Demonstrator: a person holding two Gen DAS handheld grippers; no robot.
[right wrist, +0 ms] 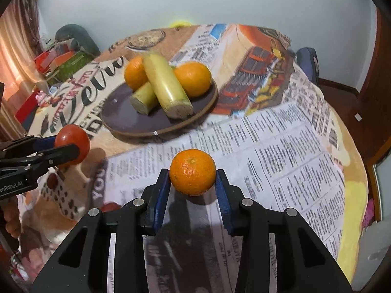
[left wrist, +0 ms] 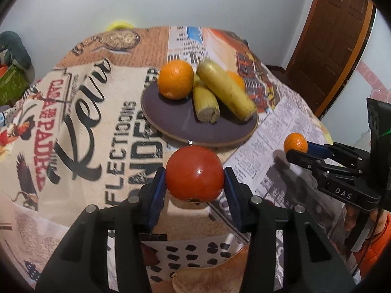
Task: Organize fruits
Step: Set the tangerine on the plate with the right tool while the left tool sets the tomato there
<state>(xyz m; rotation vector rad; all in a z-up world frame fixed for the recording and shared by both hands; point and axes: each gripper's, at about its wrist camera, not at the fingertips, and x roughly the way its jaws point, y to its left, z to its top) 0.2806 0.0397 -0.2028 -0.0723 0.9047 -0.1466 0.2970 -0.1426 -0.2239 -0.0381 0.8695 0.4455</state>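
My left gripper (left wrist: 194,173) is shut on a red tomato (left wrist: 194,173) and holds it above the table, just short of the dark round plate (left wrist: 171,119). My right gripper (right wrist: 192,173) is shut on a small orange (right wrist: 192,172) above the printed cloth. The plate (right wrist: 127,117) holds two oranges (left wrist: 175,79) (right wrist: 193,78) and two yellow-green banana pieces (left wrist: 226,91) (right wrist: 166,85). The right gripper with its orange (left wrist: 295,142) shows at the right of the left wrist view. The left gripper with its tomato (right wrist: 72,144) shows at the left of the right wrist view.
A table under a newspaper-print cloth (right wrist: 281,151) fills both views. A spotted white bag (left wrist: 195,251) lies below the left gripper, with a brown peel-like piece (left wrist: 207,276) beside it. Boxes and clutter (right wrist: 61,61) stand at the far left. A wooden door (left wrist: 330,36) is at the right.
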